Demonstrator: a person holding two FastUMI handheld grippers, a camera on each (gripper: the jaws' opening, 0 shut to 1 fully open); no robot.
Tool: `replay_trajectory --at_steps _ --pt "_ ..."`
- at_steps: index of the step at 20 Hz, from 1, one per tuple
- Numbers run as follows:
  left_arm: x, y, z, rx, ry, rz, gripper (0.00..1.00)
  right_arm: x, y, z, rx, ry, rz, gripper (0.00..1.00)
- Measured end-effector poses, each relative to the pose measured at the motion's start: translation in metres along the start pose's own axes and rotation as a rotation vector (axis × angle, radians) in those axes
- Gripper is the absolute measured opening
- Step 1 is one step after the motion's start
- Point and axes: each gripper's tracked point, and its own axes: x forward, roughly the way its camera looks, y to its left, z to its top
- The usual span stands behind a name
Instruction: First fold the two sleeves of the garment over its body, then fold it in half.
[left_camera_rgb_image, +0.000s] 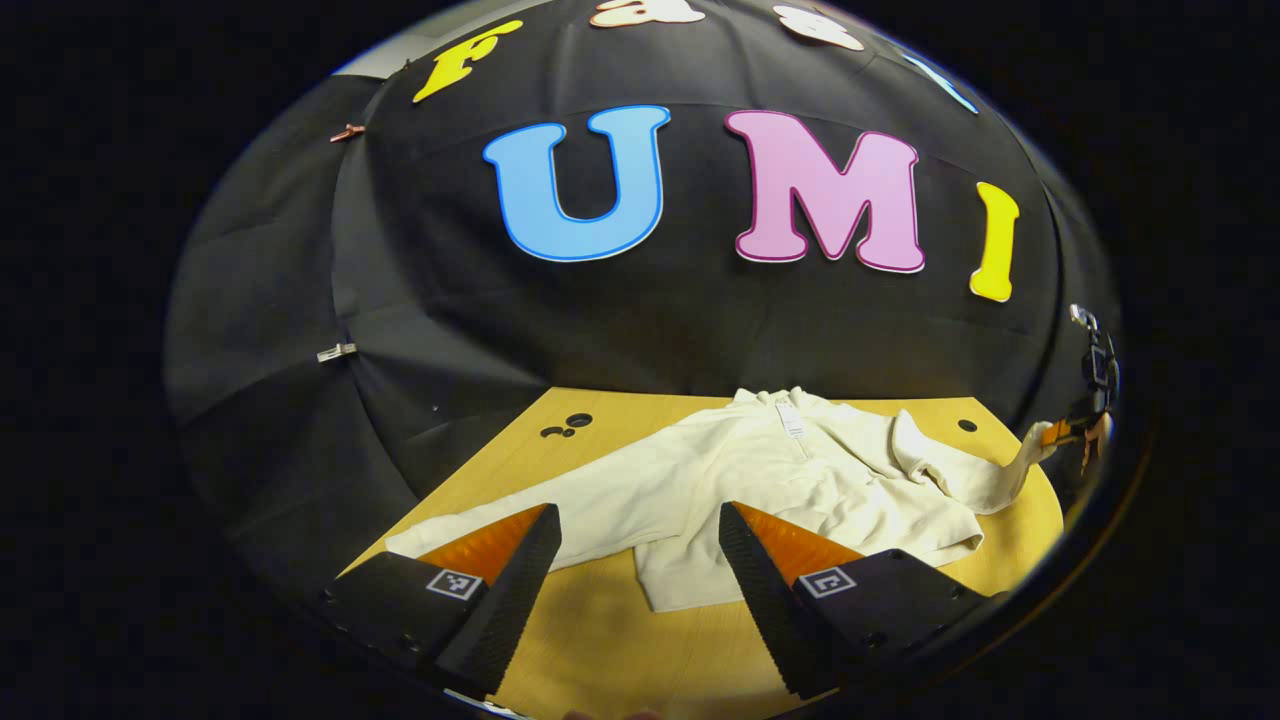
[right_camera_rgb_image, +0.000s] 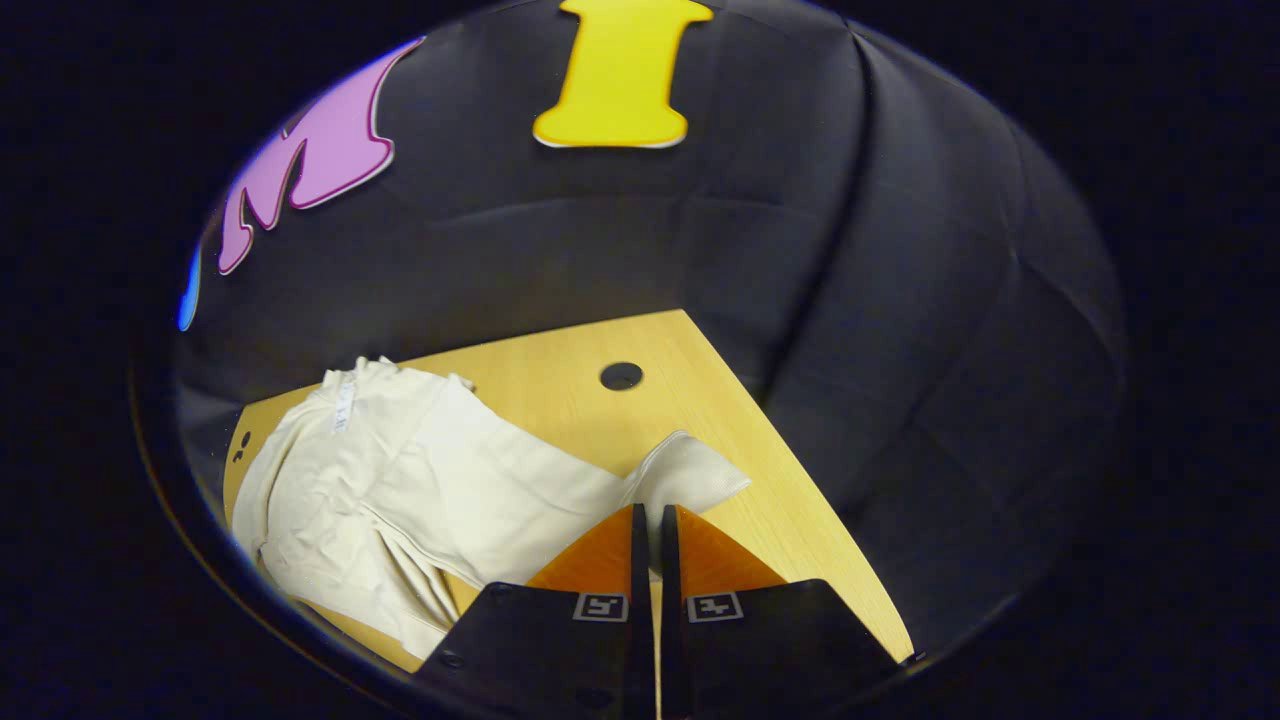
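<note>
Fingers of my left gripper (left_camera_rgb_image: 640, 560) stand wide apart with nothing between them, hovering over the near hem of the garment (left_camera_rgb_image: 770, 480), which lies spread on the wooden table (left_camera_rgb_image: 600, 640) just beyond my tips. My right gripper (right_camera_rgb_image: 648, 530) has its fingers pressed nearly together on the cuff of the right sleeve (right_camera_rgb_image: 560, 500), which bunches up right past the tips; seen from the left gripper view, that cuff is lifted off at the table's far right edge. The left sleeve (left_camera_rgb_image: 520, 515) lies stretched flat out to the left, so I judge neither sleeve is folded over the body yet, and the halving fold remains too.
</note>
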Motion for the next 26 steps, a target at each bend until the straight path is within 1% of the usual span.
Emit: replay_trajectory --at_steps 5,8,10,13,17,20,22,24,26 --pt "-0.007 0.028 -0.001 -0.033 0.004 0.042 0.99 -0.002 0.091 0.058 -0.09 -0.071 0.126 0.07" --pt "-0.012 0.051 -0.003 -0.014 0.009 0.065 0.99 0.0 0.152 0.082 -0.148 -0.101 0.199 0.06" --pt "-0.016 0.068 -0.004 -0.008 0.007 0.077 0.99 -0.002 0.2 0.095 -0.217 -0.126 0.252 0.06" --pt "-0.02 0.094 -0.017 -0.023 0.033 0.111 0.99 -0.01 0.28 0.105 -0.332 -0.17 0.336 0.06" --pt "-0.024 0.119 -0.032 -0.065 0.058 0.148 0.99 -0.029 0.391 0.092 -0.457 -0.189 0.468 0.06" --pt "-0.025 0.139 -0.042 -0.079 0.07 0.179 0.99 -0.044 0.468 0.08 -0.481 -0.197 0.558 0.05" --pt "-0.024 0.151 -0.044 -0.089 0.067 0.2 0.99 -0.054 0.512 0.064 -0.517 -0.196 0.6 0.05" --pt "-0.023 0.163 -0.05 -0.107 0.075 0.216 0.99 -0.049 0.542 0.035 -0.562 -0.157 0.616 0.05" --pt "-0.023 0.172 -0.055 -0.124 0.081 0.224 0.99 -0.048 0.562 0.003 -0.567 -0.1 0.637 0.05"
